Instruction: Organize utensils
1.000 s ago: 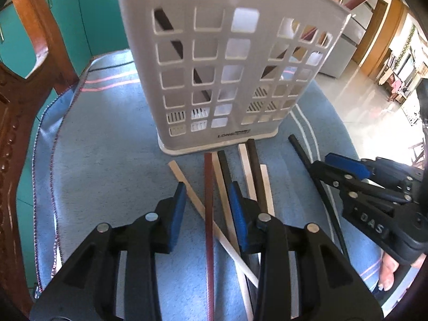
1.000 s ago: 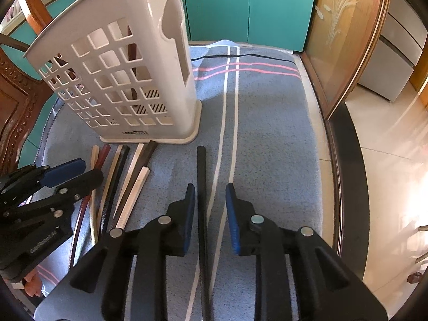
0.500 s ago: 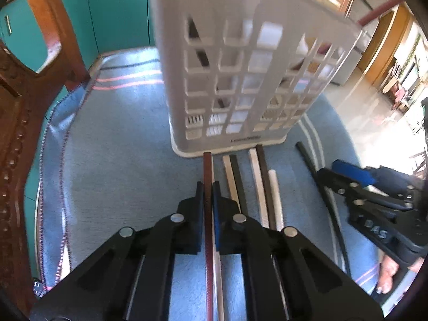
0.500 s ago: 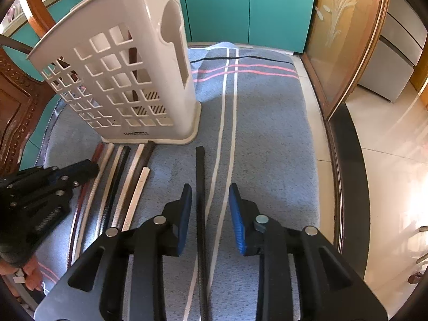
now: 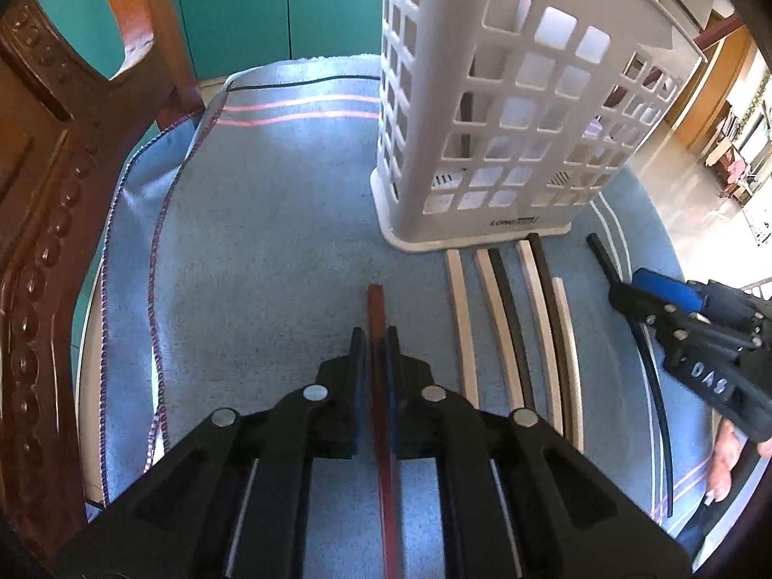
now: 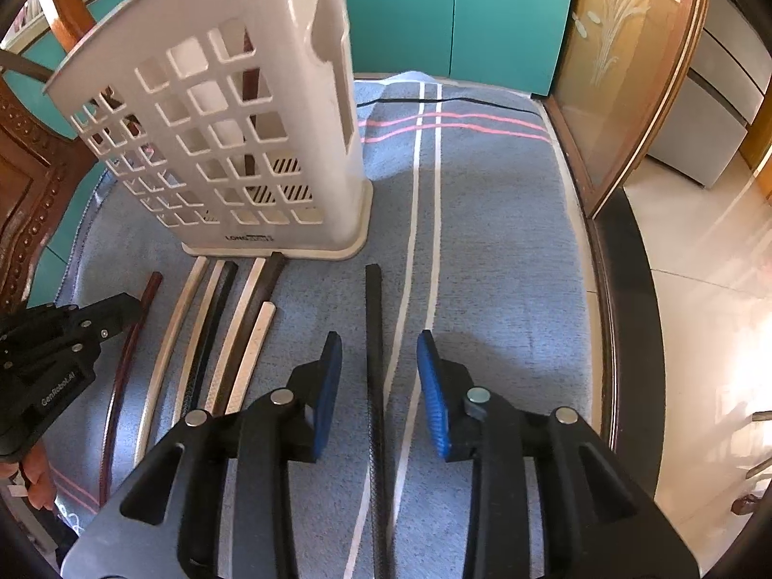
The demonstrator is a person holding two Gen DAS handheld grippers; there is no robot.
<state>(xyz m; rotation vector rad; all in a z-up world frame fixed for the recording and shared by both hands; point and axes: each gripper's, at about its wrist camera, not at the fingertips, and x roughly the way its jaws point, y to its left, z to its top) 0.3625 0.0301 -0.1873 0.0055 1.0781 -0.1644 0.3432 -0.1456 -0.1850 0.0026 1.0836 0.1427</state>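
Several chopsticks [image 5: 526,318] lie outside the holder [image 5: 506,111], the left gripper [image 5: 377,362] clenching a red chopstick [image 5: 379,318], the right gripper [image 6: 379,381] released.

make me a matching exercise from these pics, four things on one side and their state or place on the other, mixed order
Things:
1. left gripper
2. right gripper
3. black chopstick
4. white utensil basket

States or places:
A. open
B. standing upright on the blue cloth
C. shut on the reddish-brown chopstick
D. lying between open gripper fingers

Pairs: 1-C, 2-A, 3-D, 4-B
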